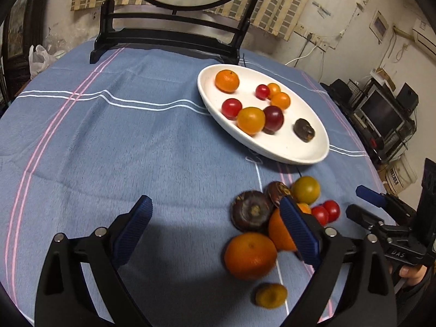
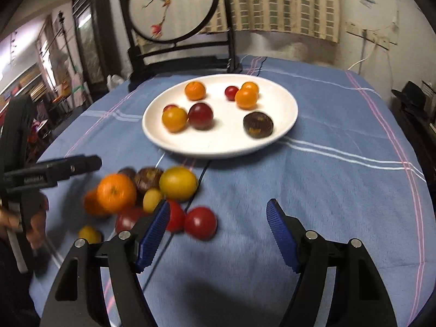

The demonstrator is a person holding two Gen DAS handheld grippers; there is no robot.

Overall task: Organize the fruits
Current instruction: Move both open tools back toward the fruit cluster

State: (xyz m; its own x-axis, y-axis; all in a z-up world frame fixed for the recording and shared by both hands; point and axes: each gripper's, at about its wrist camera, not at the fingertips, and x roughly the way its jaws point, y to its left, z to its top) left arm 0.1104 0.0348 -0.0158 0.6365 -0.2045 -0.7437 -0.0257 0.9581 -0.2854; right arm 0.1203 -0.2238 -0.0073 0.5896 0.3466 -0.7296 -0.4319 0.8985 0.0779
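Loose oranges (image 1: 250, 254) nearest; white plate (image 1: 313, 152) holds tomatoes (image 1: 231, 108), orange (image 1: 227, 81).

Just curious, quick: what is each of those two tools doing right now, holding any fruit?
Left tool: open, holding nothing; only cloth between its fingers.
Right tool: open, holding nothing; a red tomato lies near its left finger.

Bare cloth (image 1: 109, 141) left of fruit pile (image 1: 261, 226), seemingly.

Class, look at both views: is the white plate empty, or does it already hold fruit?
Holding fruit. The white plate carries several pieces, including a mandarin and a dark round fruit; more lie on the tablecloth.
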